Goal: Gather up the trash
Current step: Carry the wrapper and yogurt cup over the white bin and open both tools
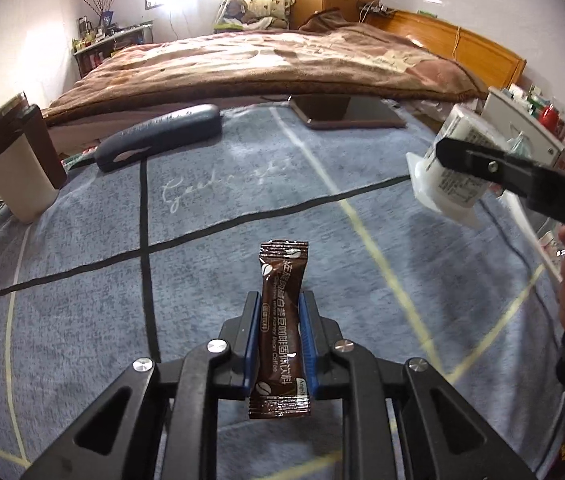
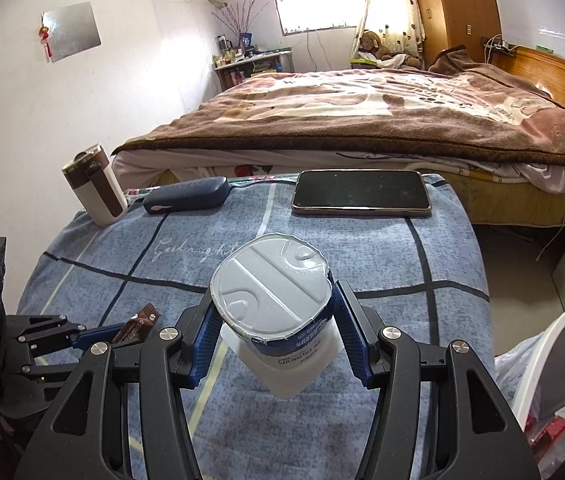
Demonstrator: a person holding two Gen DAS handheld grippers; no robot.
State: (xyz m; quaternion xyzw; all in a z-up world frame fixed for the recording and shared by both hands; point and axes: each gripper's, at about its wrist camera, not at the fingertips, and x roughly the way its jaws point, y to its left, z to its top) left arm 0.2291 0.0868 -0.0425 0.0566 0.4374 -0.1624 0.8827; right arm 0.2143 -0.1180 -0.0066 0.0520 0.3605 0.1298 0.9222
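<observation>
My left gripper (image 1: 280,300) is shut on a brown coffee sachet (image 1: 282,320), which stands lengthwise between the blue pads over the blue-grey cloth (image 1: 210,208). The right wrist view shows the same gripper (image 2: 116,334) at lower left with the sachet (image 2: 138,326) sticking out of it. My right gripper (image 2: 272,292) is shut on a white yogurt cup (image 2: 274,292) with a foil lid, held above the cloth (image 2: 382,256). In the left wrist view that cup (image 1: 456,160) hangs at the right between black fingers (image 1: 478,160).
A white and brown tumbler (image 2: 96,182), a dark blue case (image 2: 186,196) and a phone (image 2: 362,192) lie along the cloth's far edge. A bed with a brown blanket (image 2: 362,112) is behind. A white bin with a plastic liner (image 2: 562,360) stands at lower right.
</observation>
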